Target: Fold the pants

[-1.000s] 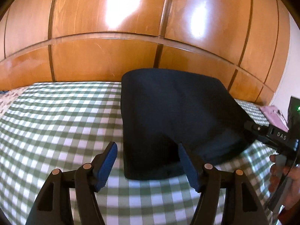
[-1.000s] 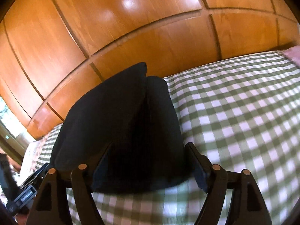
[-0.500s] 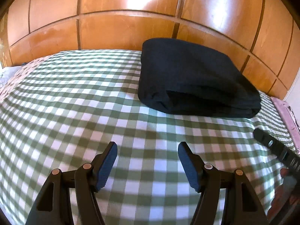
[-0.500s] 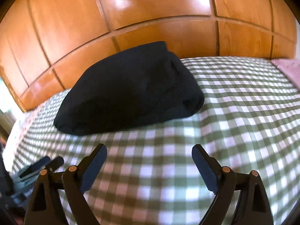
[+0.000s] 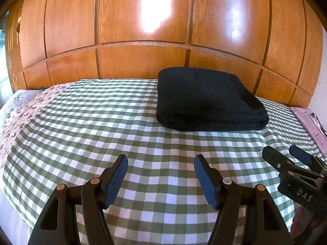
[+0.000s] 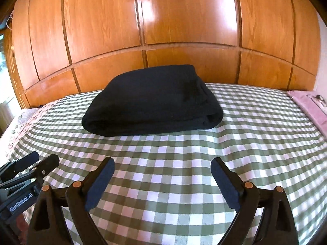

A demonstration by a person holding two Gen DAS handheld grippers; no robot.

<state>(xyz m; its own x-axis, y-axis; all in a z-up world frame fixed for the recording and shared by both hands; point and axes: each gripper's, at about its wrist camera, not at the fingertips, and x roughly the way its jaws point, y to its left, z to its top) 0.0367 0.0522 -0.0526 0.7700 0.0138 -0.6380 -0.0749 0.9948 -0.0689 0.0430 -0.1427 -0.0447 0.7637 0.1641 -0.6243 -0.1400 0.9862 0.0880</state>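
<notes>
The black pants (image 5: 206, 100) lie folded in a thick rectangular stack on the green-and-white checked bedspread (image 5: 102, 122), near the wooden headboard. They also show in the right wrist view (image 6: 151, 102). My left gripper (image 5: 160, 161) is open and empty, well back from the stack, above the bedspread. My right gripper (image 6: 162, 163) is open and empty, also back from the stack. The right gripper shows at the lower right of the left wrist view (image 5: 286, 153). The left gripper shows at the lower left of the right wrist view (image 6: 43, 159).
A tall glossy wooden panelled headboard (image 5: 143, 40) rises behind the bed. A floral cloth (image 5: 18, 118) lies at the bed's left edge. A pink cloth (image 6: 306, 106) lies at the right edge. The bed's near edge is just below the grippers.
Both grippers have pulled back from the folded pants, which they were close over one second ago. The pants now lie free on the bed, farther away in both views.
</notes>
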